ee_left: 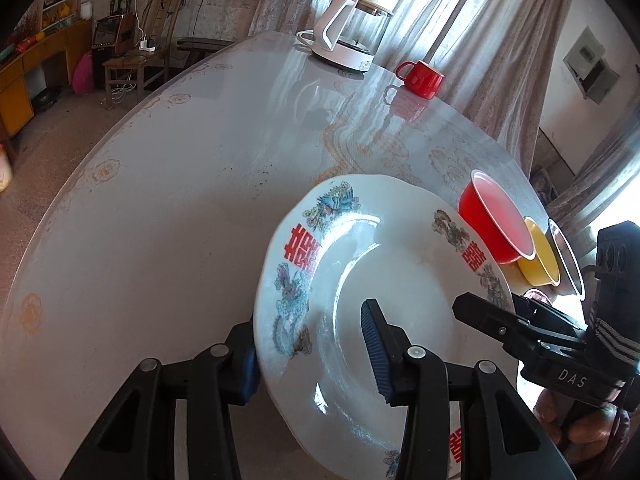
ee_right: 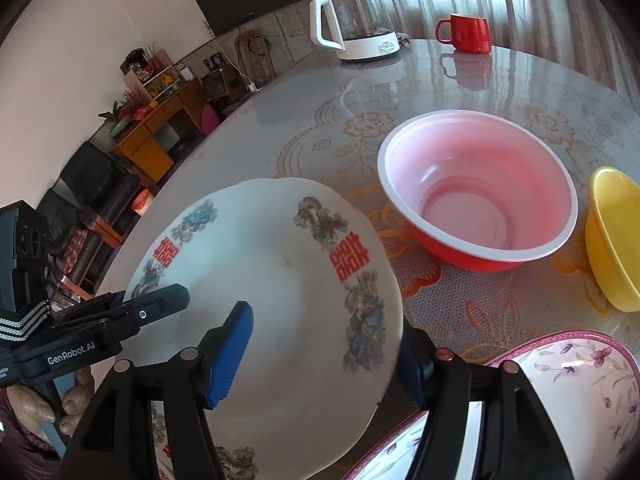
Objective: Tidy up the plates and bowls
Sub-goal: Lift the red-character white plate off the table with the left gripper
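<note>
I had the table (ee_right: 280, 128) under a white plate (ee_right: 280, 272) raised on edge; my left tool (ee_left: 312, 356) and right tool (ee_right: 324, 356) each pinched opposite rims, the flowered dish (ee_right: 580, 364) just right of my right tool

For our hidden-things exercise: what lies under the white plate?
Only the table cover shows around the white plate, gripped by the left gripper and right gripper. Anything directly beneath it is hidden by the plate.
</note>
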`<state>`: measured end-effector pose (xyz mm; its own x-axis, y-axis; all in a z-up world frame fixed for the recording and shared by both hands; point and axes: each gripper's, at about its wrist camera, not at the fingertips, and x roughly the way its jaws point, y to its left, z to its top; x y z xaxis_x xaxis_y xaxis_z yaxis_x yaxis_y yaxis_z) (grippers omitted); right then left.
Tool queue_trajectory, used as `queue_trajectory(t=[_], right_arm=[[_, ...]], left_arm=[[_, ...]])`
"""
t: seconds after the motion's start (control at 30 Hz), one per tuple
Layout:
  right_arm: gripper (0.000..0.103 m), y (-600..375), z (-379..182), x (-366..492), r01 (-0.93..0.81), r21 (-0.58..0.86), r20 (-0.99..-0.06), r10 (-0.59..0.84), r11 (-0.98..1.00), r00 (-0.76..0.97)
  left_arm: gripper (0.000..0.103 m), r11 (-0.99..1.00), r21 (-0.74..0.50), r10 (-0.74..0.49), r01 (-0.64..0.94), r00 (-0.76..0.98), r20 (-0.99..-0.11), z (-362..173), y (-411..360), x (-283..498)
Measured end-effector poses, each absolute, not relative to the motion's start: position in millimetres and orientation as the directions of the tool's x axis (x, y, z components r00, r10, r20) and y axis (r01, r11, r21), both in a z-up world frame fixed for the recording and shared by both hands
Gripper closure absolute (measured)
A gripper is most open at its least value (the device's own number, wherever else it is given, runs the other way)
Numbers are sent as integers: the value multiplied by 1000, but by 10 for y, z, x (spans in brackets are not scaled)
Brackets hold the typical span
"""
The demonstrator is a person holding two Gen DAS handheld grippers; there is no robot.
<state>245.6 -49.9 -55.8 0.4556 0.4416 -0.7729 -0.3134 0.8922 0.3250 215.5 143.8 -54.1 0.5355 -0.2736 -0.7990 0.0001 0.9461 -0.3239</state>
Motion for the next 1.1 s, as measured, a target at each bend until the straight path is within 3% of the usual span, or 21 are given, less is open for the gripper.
queue_trajectory(t=[0.33,0.43,0.57,0.67,0.77,0.93,1.1], right_arm=[[35,-522,-551,2425,-277,364,-766,455,889,455],[35,-562,-560,2436,-270,399,-750,481,877,454],[35,-517,-583,2438,-294,383,-748,481,876,458],[35,-472,-586,2431,-301,353,-757,460,886,464],[35,-468,-565,2419,-294,353,-763,455,888,459],[31,-539,-562,2441,-281,436,-737,518,855,434],[28,-460,-566,2456,-298,388,-759,486,872,433]], left_arm=[[58,927,-374,-303,-27,534,-789,-555,1507,2106],[46,905,-425,-350,-16,540,-765,-564,1523,2126],[39,911,-413,-351,8,542,-763,-557,1457,2136],[40,904,-428,-357,-3,547,-757,-560,1466,2130],[51,893,-449,-353,-40,555,-753,-574,1560,2112],[51,899,-437,-347,-30,559,-753,-586,1555,2050],[51,889,-455,-358,-46,548,-756,-581,1600,2070]])
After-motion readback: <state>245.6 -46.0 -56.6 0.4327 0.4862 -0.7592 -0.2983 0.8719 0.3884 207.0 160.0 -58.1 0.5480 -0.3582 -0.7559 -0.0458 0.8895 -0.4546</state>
